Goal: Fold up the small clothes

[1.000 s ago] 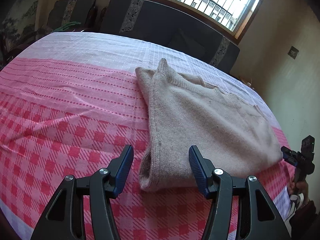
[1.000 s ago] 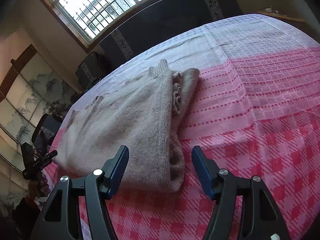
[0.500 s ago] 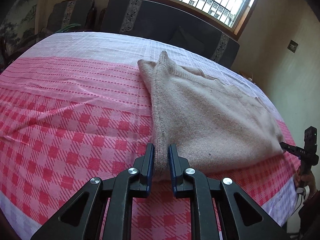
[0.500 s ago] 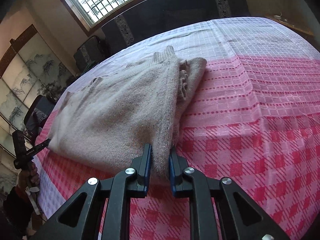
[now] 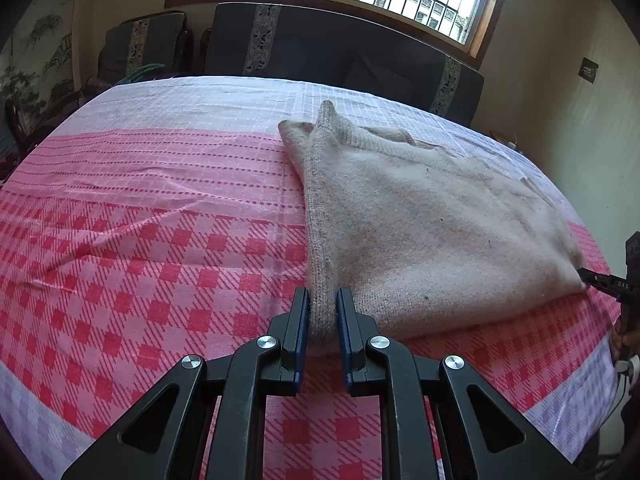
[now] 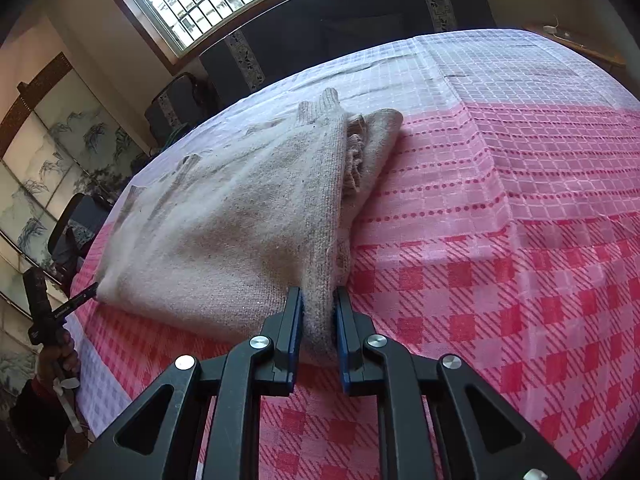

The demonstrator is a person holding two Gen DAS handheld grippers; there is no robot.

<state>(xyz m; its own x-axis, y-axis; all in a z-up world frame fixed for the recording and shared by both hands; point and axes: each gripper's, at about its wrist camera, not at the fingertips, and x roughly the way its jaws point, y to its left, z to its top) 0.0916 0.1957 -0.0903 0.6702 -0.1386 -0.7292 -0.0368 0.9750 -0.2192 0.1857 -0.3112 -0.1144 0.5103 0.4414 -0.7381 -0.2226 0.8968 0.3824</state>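
Checked tablecloth (image 5: pixel 152 248); sweater (image 5: pixel 432 232) corners between fingers (image 5: pixel 301 320).

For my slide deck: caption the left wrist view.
Left gripper shut on the near corner of a beige knit sweater lying on a pink checked tablecloth.

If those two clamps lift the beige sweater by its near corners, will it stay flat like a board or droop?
Probably droop: the sweater is soft knit, already puckered where each hand-held gripper, left and right, pinches it. It looks thick and layered, so the middle likely sags. The fuzzy wool should hardly slip.
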